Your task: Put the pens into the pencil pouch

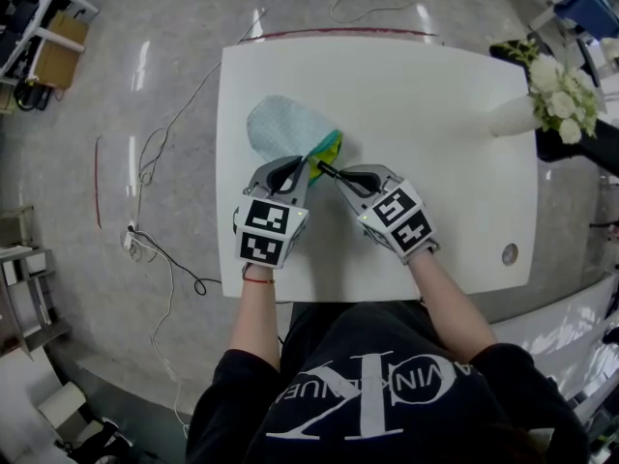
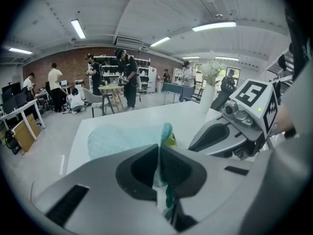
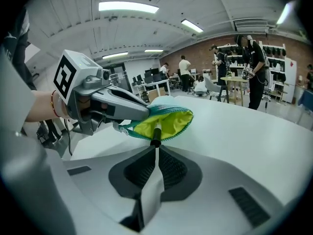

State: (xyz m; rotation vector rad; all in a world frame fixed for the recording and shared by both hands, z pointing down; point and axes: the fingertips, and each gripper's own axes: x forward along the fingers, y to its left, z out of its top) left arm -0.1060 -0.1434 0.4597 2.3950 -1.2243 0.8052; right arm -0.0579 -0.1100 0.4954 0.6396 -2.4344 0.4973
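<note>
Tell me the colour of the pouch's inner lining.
Bright yellow-green lining; the right gripper view shows it best.

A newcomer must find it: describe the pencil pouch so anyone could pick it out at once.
Start at the white table; the pencil pouch lies on its left half, before the person. Unlike the white vase, it is soft and flat: pale blue fabric, teal zip, bright yellow-green lining at the mouth that the left tool pinches.

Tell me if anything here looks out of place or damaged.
Nothing stands out: the left claw pinches the pouch rim, the right claw holds a pen at its open mouth, nothing spilled or torn.
</note>
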